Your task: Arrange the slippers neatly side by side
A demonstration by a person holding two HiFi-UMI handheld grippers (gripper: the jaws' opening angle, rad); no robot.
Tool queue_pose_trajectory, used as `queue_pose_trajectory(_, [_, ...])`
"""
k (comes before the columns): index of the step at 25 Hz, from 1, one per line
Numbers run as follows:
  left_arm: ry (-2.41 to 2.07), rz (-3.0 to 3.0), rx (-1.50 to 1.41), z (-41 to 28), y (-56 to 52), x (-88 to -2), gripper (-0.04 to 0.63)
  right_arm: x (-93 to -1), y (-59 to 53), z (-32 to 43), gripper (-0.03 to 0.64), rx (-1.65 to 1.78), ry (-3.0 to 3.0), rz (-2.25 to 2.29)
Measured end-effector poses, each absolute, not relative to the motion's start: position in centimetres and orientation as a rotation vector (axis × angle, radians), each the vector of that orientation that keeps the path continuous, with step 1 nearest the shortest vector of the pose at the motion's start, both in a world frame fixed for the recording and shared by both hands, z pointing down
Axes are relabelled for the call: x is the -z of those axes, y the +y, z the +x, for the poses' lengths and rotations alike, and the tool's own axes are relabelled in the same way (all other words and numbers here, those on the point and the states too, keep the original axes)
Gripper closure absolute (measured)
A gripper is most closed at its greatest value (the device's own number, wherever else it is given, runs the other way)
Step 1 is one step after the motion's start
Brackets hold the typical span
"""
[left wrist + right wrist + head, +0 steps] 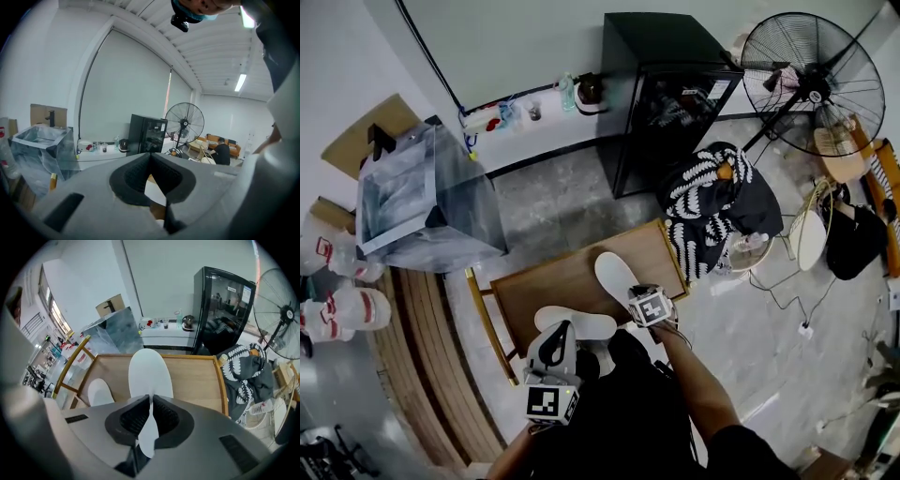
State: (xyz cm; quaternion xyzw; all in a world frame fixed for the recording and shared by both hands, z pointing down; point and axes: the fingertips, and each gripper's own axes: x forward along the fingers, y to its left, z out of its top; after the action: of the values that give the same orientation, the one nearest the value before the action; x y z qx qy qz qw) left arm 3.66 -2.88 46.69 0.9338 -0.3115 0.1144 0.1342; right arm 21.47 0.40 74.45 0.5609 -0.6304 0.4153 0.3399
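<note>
Two white slippers are on a low wooden table [544, 286]. My right gripper [632, 292] is shut on the heel end of the first slipper [614, 272]. In the right gripper view the thin edge of that slipper [150, 373] stands pinched between the pads and its toe points away over the table. The second slipper [586, 324] lies crosswise at the table's near edge and shows as a white toe [100, 392] to the left. My left gripper [561, 332] hovers over its left end. Its pads [150, 154] meet at the tips with nothing between them.
A black cabinet [666, 94] stands behind the table, with a standing fan [811, 80] to its right. A black-and-white patterned cloth [712, 202] lies heaped off the table's right corner. A clear plastic-wrapped box [427, 202] is at the left. Cables run over the floor at the right.
</note>
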Motion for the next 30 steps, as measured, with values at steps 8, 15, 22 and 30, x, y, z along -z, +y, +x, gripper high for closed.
queue_pose_trajectory(8, [-0.902,2.702,-0.358,4.3,-4.1,-47.1,0.578,-75.5,-0.4,23.2,0.589,-1.311,-1.592,1.606])
queue_pose_trajectory(15, [-0.908,2.687,-0.381,4.4,-4.7,-47.9,0.578,-77.0,-0.7,24.4,0.589,-1.367,-1.532,1.651])
queue_pose_trajectory(22, [-0.921,2.663,-0.403,4.6,-5.3,-48.7,0.578,-78.5,-1.5,25.0,0.589,-1.378,-1.513,1.648])
queue_pose_trajectory(30, [-0.958,2.630,-0.417,4.5,-5.7,-49.1,0.578,-79.1,-2.5,25.2,0.589,-1.357,-1.524,1.623])
